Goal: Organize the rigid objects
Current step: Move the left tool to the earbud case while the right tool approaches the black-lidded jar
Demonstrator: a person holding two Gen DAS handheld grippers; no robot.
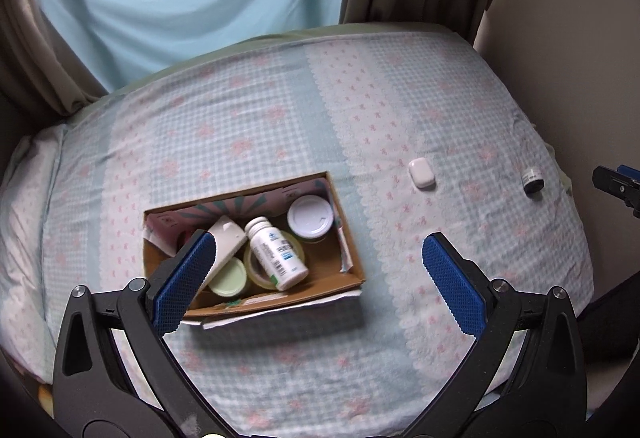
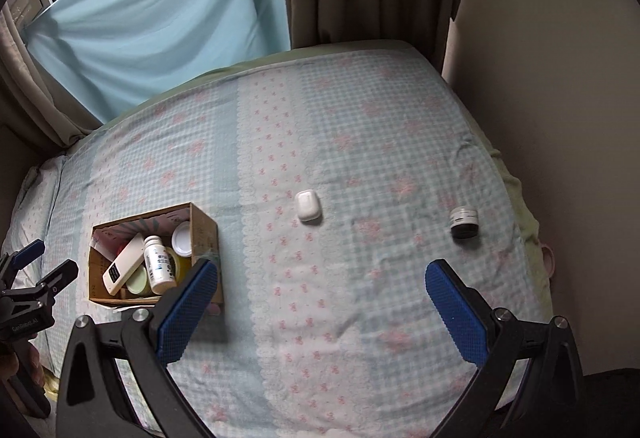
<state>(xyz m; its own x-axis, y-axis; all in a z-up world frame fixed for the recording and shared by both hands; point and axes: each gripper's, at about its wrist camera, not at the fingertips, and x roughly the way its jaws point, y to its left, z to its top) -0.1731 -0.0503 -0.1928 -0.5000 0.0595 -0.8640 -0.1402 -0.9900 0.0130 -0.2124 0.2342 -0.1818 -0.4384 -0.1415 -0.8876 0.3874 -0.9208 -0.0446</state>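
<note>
Two things are left out on the bed (image 2: 360, 142): the white case (image 2: 308, 210), lying flat near the middle, and the small dark jar (image 2: 464, 222), upright well off to the right near the bed's edge. The box (image 2: 206, 234) sits to the left, already holding a bottle (image 2: 158, 264), a remote (image 2: 122, 270) and some lidded jars, with little free floor left.

Your right tongs (image 2: 320, 302) are wide open and empty, hovering above the sheet between case and jar. Your left tongs (image 1: 316, 278) are likewise spread wide with nothing in them, above the box's near side.

Take the case first, by my reckoning, since it lies nearer the box. Come down straight, set the pads across its narrow sides, and close gently; the soft bed gives. Release it low over the box's right corner.
</note>
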